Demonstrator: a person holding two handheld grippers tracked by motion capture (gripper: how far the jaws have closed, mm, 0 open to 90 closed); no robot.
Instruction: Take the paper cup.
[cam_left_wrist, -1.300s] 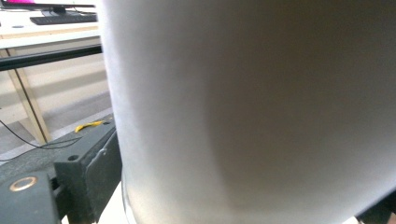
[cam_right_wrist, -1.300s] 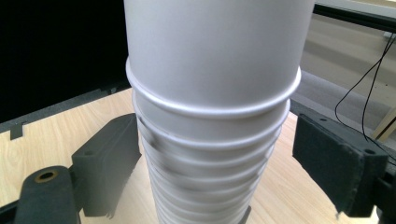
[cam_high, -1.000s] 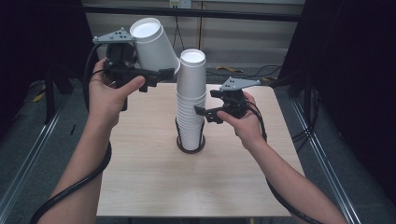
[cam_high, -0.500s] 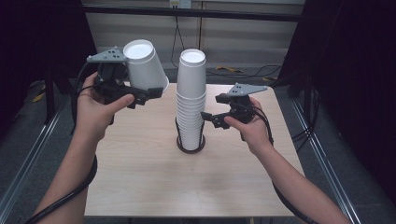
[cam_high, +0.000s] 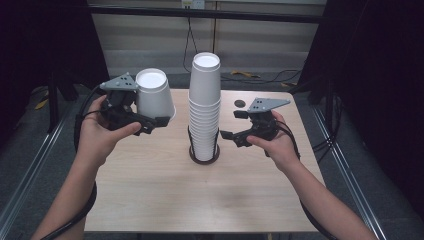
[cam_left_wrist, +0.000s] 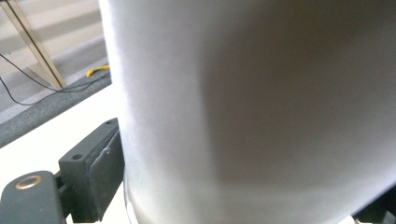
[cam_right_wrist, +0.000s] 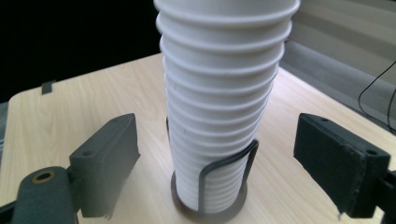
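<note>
A: Pale wooden table (cam_high: 150, 200), dark drapes either side, cables trailing along the floor behind. What have you got?

B: My left gripper (cam_high: 142, 120) is clamped on a single white cup (cam_high: 152, 97), upside down, base up, held in the air left of the stack (cam_high: 205, 105) and apart from it. In the left gripper view the cup wall sits right against my jaw pad.

A: And the right?

B: My right gripper (cam_high: 231, 125) stands wide open, holding nothing, just beside the stack's lower half. In the right gripper view the stack (cam_right_wrist: 224, 93) rises between my two jaws, touching neither.

A: The stack looks tall.

B: It does, seated in a black wire holder (cam_high: 204, 150) at mid-table (only low prongs, by the look of them). That's my worry: a nudge from the open right jaws could tip the column.

A: The held cup?

B: Thin paper, I reckon. Squeeze too hard and it dents; too little and it slips out.
</note>
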